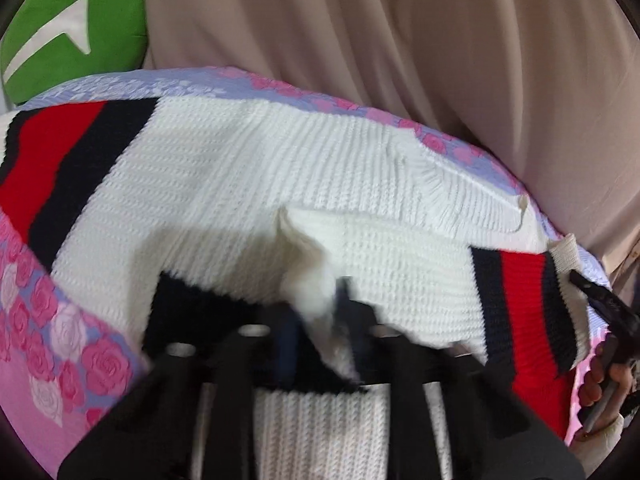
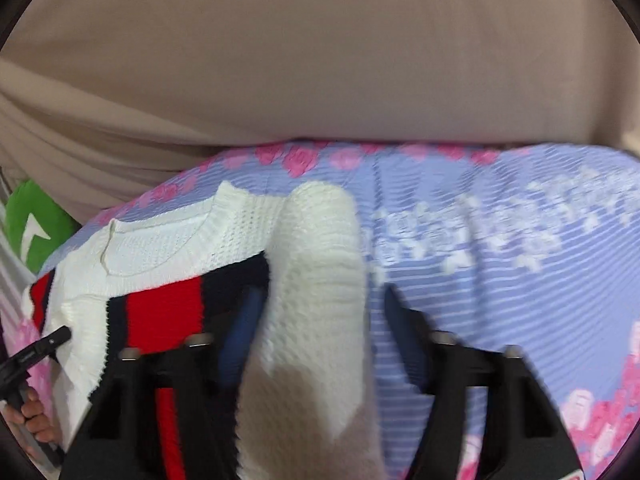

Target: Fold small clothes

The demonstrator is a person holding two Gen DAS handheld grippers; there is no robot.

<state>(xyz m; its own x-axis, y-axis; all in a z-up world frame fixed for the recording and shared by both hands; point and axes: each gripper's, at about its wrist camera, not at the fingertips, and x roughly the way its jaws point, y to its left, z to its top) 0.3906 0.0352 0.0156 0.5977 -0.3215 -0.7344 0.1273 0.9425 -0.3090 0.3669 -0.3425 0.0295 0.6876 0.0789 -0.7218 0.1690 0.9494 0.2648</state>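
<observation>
White ribbed knit sweater with red and navy stripes (image 1: 248, 184) fills my left wrist view, spread on the lilac bedspread printed with pink roses (image 1: 68, 340). My left gripper (image 1: 316, 312) has its fingers close together, pinching a bunched white fold of the knit; the blur keeps me from seeing the pads clearly. Over in my right wrist view, my right gripper (image 2: 320, 320) stands wide apart, and a white sleeve of the sweater runs between the two fingers, lying against the blue left pad (image 2: 244, 320) while the right finger sits apart from it over the bedspread. I see no containers. Beige fabric (image 2: 320, 60) rises behind the bed, and a green cushion with a white arrow shape (image 1: 68, 28) sits at the far corner.
</observation>
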